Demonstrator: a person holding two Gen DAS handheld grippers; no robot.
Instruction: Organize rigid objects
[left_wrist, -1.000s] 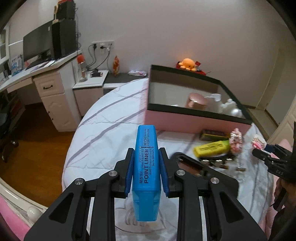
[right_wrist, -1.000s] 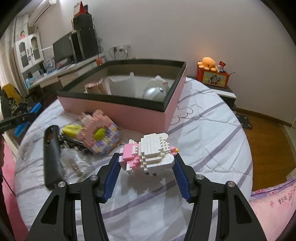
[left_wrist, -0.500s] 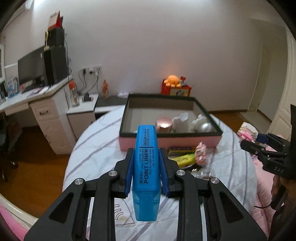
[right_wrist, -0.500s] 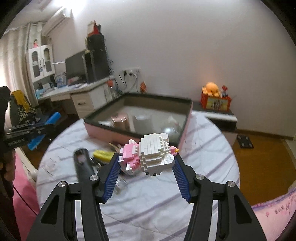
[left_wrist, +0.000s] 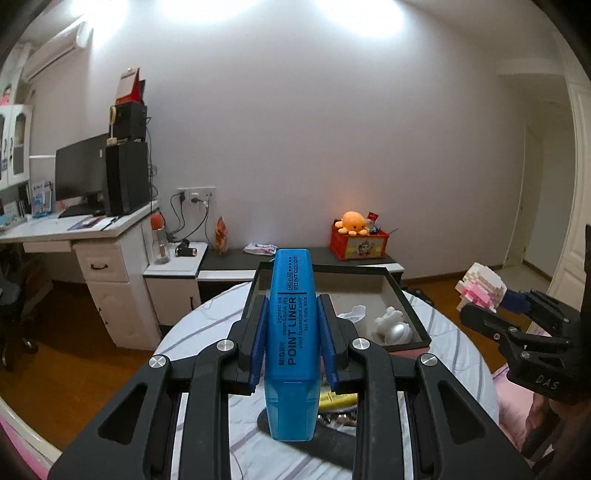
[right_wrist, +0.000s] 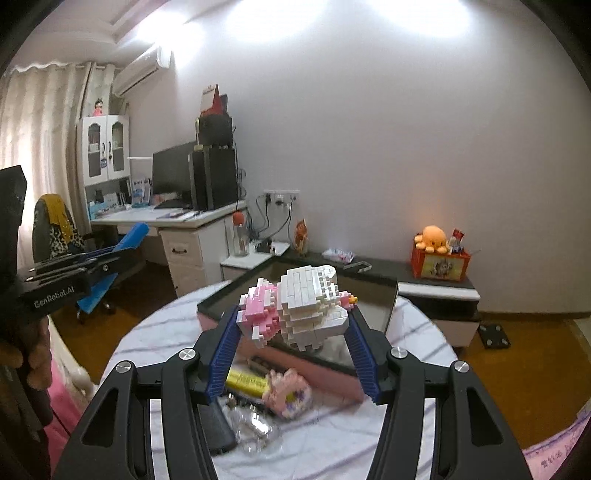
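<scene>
1. Our left gripper (left_wrist: 291, 339) clamps the blue highlighter (left_wrist: 291, 332), long axis pointing ahead at the pink box (left_wrist: 402, 295) just beyond and below.
2. Our right gripper (right_wrist: 293, 332) holds the brick figure (right_wrist: 299, 306) over the box's near wall, seemingly nearer.
3. The box sits on a striped bedspread (right_wrist: 155, 339); a desk (left_wrist: 74, 229) stands left of it.

An orange octopus plush (left_wrist: 353, 222) sits on a red box (left_wrist: 360, 246) against the white wall. To the left, a dark monitor (left_wrist: 79, 173) stands on a white desk (left_wrist: 79, 229). An air conditioner (right_wrist: 142, 70) hangs high beside cream curtains (right_wrist: 35, 140).
</scene>
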